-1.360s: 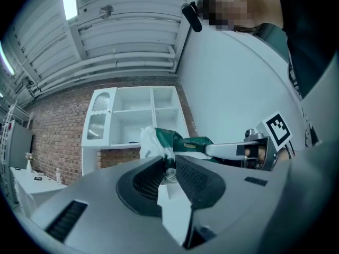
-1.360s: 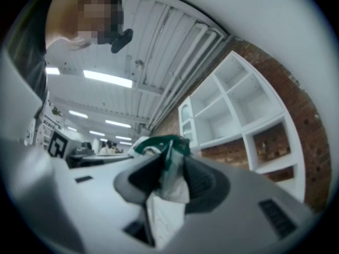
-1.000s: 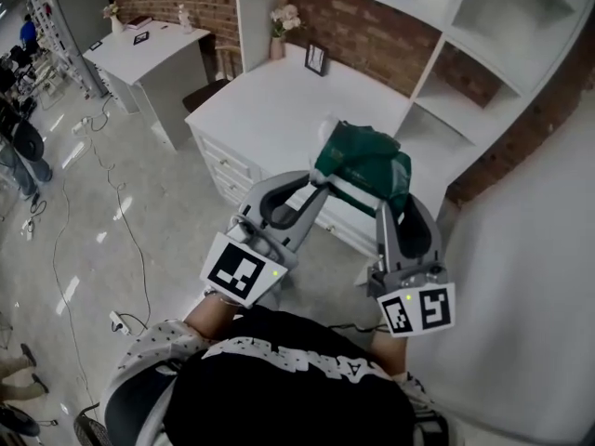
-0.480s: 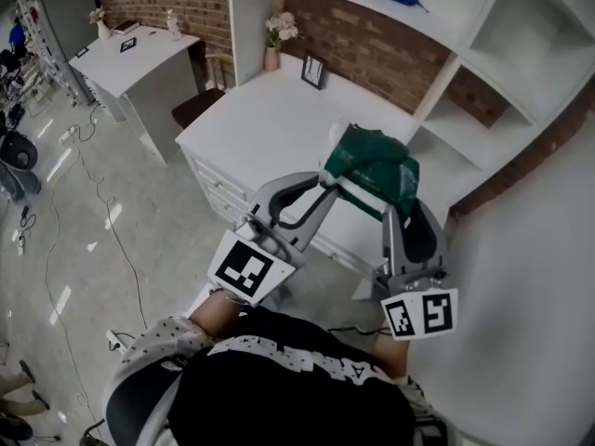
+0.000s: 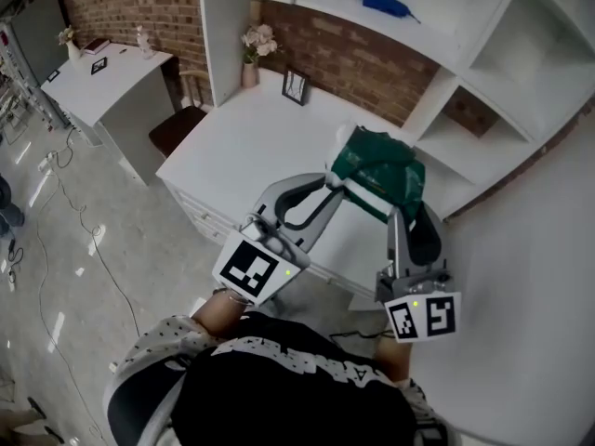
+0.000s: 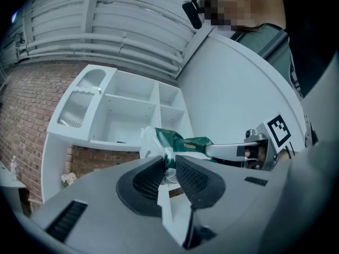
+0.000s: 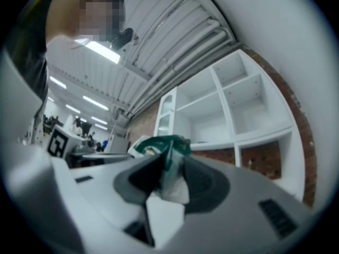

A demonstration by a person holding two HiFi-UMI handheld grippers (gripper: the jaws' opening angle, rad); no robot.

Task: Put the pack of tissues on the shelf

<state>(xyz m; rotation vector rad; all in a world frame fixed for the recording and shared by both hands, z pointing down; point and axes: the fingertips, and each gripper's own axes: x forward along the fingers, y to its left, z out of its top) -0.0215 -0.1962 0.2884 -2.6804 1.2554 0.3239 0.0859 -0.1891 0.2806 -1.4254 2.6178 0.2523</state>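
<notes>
Pack of tissues (image 5: 376,167) aloft over the desk (image 5: 242,142)
I have it pinched at either end by the left gripper (image 5: 333,182) and right gripper (image 5: 402,208), near the white shelf (image 5: 462,133).

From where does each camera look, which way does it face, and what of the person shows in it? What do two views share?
Head view: on the person's head, facing down at the desk; shows shoulders, left tool and right tool, both shut on the pack of tissues.
Left gripper view: on the left tool, facing along its jaws toward the shelf; shows the right tool.
Right gripper view: on the right tool, facing the shelf; shows the left tool.
Both gripper views share the pack of tissues and shelf.
</notes>
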